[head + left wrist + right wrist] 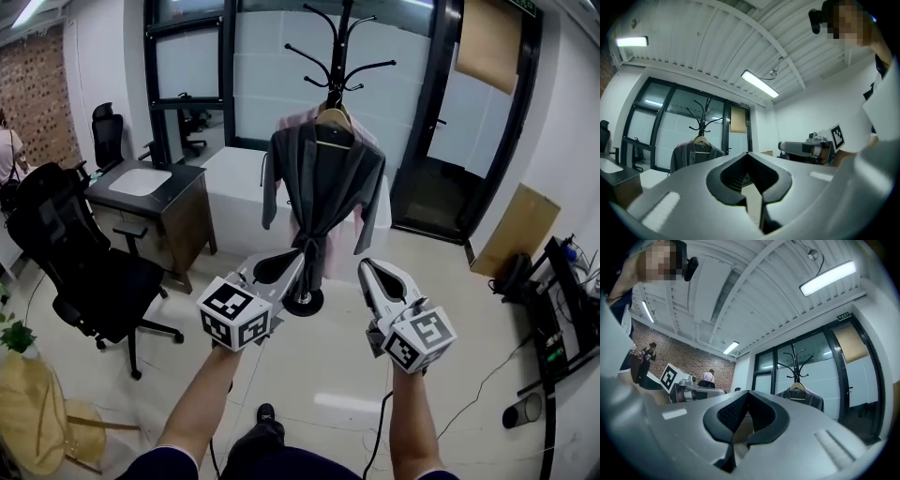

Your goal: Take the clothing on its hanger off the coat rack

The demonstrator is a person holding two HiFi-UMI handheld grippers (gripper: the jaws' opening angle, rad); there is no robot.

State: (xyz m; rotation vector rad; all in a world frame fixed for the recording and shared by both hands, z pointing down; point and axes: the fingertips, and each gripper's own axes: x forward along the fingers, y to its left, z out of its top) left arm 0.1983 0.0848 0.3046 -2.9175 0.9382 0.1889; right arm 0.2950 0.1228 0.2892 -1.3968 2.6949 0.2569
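1. Straight ahead of the person, a black coat rack (pixel 342 56) stands on a round base on the pale floor, in front of dark-framed glass panels.
2. From the rack hangs a wooden hanger (pixel 335 120) carrying a grey jacket (pixel 323 187). The jacket is gathered in near its waist, and a pink garment (pixel 334 251) shows behind it.
3. Lower in the head view, the left gripper (pixel 302 261) points toward the rack's base. Its jaws are closed tip to tip with nothing between them, short of the jacket.
4. Just to its right, the right gripper (pixel 367 268) is also pressed closed and empty, and it too is clear of the clothing.
5. Each gripper view shows the jacket on its hanger beyond the jaw tips, well apart from them.
6. Left of the rack stand a dark wooden desk (pixel 173 225) with a white panel on top and a black office chair (pixel 84 262).
7. By the right wall lies a dark cylindrical container (pixel 521 410) — its contents cannot be made out — and a cardboard sheet (pixel 520 230) leans nearby.
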